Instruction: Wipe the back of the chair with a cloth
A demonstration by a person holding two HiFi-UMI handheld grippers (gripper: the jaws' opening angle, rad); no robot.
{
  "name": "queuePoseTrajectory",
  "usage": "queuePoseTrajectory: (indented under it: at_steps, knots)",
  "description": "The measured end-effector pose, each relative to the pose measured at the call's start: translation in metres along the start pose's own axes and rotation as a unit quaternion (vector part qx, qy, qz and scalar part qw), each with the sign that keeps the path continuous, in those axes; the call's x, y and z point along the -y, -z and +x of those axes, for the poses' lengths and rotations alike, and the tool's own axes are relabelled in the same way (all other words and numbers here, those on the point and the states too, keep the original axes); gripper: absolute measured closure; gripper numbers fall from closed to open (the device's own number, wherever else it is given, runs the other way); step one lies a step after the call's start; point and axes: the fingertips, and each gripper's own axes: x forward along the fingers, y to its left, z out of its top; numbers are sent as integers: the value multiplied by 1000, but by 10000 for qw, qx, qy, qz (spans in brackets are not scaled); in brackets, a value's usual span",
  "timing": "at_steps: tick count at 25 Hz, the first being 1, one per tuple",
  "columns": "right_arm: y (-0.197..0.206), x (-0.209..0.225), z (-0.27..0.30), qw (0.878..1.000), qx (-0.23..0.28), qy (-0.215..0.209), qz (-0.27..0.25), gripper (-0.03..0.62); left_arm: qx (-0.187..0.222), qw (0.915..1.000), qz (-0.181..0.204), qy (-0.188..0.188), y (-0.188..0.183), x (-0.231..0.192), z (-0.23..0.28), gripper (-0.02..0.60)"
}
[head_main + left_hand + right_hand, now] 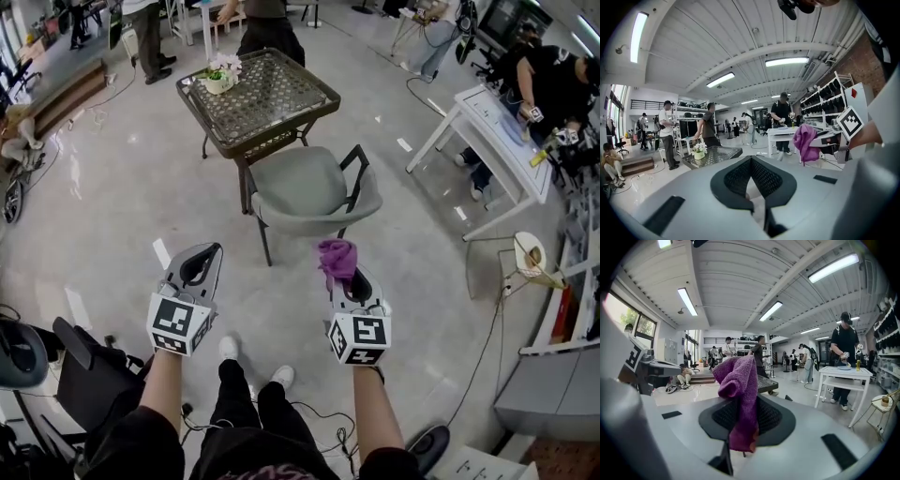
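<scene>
I hold my right hand-held gripper short of the chair, on the near side of it, with its jaws closed on the purple cloth. In the right gripper view the cloth stands up out of the pinched jaws in a bunched fold, and a short end hangs below them. The cloth is near the chair and does not touch it. My left hand-held gripper is level with the right one, also on the near side of the chair, well apart from it. Its jaws are drawn together with nothing between them. Just beyond the chair stands a mesh-topped bench with a small flower pot at its far corner.
</scene>
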Motion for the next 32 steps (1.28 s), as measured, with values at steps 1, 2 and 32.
queuePoseTrajectory:
  at_steps: [1, 2, 32]
  knots:
    - [3, 0, 4, 10000, 9, 28, 20, 500, -2, 10000, -3, 15, 5, -2, 4, 572]
    - [6, 1, 8, 10000, 21, 62, 45, 500, 10, 10000, -36, 29, 10, -3, 8, 572]
    - [142, -36, 146, 9994, 194, -210, 205, 500, -525, 9985, -91, 111, 188, -28, 89, 572]
